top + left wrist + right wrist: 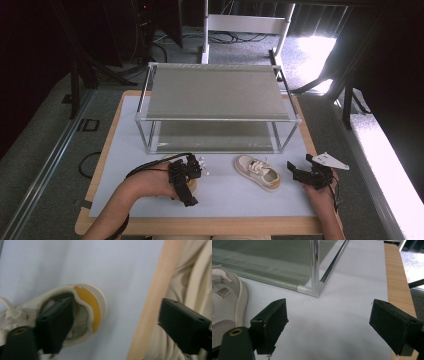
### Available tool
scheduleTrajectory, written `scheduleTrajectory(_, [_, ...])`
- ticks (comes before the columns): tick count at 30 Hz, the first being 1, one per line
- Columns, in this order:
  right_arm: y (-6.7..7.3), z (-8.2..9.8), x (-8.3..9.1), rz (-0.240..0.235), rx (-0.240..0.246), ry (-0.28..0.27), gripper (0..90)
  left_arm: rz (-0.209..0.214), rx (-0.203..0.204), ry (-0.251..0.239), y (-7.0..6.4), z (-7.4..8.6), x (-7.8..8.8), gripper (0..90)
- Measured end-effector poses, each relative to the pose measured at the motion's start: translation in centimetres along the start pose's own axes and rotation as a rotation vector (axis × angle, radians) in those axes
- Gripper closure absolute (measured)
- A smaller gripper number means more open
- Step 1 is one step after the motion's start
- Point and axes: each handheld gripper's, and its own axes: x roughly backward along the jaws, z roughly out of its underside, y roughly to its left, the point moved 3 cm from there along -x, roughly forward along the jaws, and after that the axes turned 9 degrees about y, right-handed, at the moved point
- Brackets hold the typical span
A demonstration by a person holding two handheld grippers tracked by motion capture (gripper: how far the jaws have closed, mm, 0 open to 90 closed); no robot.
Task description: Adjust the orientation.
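Two beige sneakers lie on the white mat (225, 197). One sneaker (257, 172) rests at centre right, its sole edge (239, 295) at the left of the right gripper view. The other sneaker (193, 188) sits under my left gripper (186, 182). In the left gripper view this sneaker (90, 305) has a yellow heel tab. My left gripper (116, 312) is open, with one jaw down inside the sneaker's opening and the other far outside it. My right gripper (299, 164) is open, just right of the first sneaker, and nothing lies between its jaws (329, 310).
A two-shelf metal rack (215, 92) stands at the back of the mat; its front corner post (314, 265) is just ahead of the right gripper. The wooden table edge (150, 302) runs close behind the left gripper, with the person's lap beyond.
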Motion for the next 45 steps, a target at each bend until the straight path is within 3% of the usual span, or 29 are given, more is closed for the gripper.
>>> scheduleTrajectory(3, [0.0,0.0,0.0,0.0,0.001,0.0,14.3,-0.017,0.026,0.019,0.4,-0.1,-0.6,28.4])
scheduleTrajectory(8, [0.1,0.0,0.0,0.003,0.005,0.003,14.4,-0.017,0.064,0.022,1.1,-0.4,-1.5,40.3])
scheduleTrajectory(14, [0.0,0.0,0.0,0.004,0.005,0.003,14.4,-0.032,0.075,0.025,1.7,-0.6,-1.6,57.3])
scheduleTrajectory(21, [0.1,0.0,-0.1,0.004,0.006,0.005,14.4,0.032,0.109,0.028,2.3,-0.2,-1.6,68.3])
scheduleTrajectory(25, [0.1,0.0,-0.1,0.004,0.006,0.006,14.4,0.053,0.088,0.032,2.5,-0.3,-1.6,70.6])
scheduleTrajectory(27, [0.1,0.0,-0.1,0.006,0.007,0.007,14.4,0.084,0.086,0.043,2.6,-0.3,-1.6,73.2])
scheduleTrajectory(30, [0.1,0.0,-0.1,0.004,0.006,0.006,14.4,0.076,0.035,0.07,2.3,-0.3,-1.5,75.9])
scheduleTrajectory(33, [0.1,0.0,-0.1,0.003,0.005,0.007,14.5,0.047,-0.016,0.058,1.8,-0.5,-1.2,76.0])
scheduleTrajectory(34, [0.1,0.0,-0.1,0.003,0.005,0.007,14.5,0.047,-0.016,0.058,1.8,-0.5,-1.2,76.4])
scheduleTrajectory(35, [0.1,0.0,-0.1,0.004,0.006,0.007,14.4,0.026,-0.06,0.062,1.4,-0.6,-1.1,76.4])
scheduleTrajectory(39, [0.1,0.0,-0.1,0.007,0.008,0.008,14.4,0.018,-0.134,0.077,0.6,-1.0,-0.9,76.9])
scheduleTrajectory(42, [0.1,0.0,-0.1,0.007,0.009,0.007,14.5,-0.022,-0.203,0.082,0.2,-1.3,-0.8,76.8])
scheduleTrajectory(45, [0.1,0.0,-0.1,0.006,0.008,0.008,14.5,-0.046,-0.245,0.087,0.1,-1.7,-0.7,76.8])
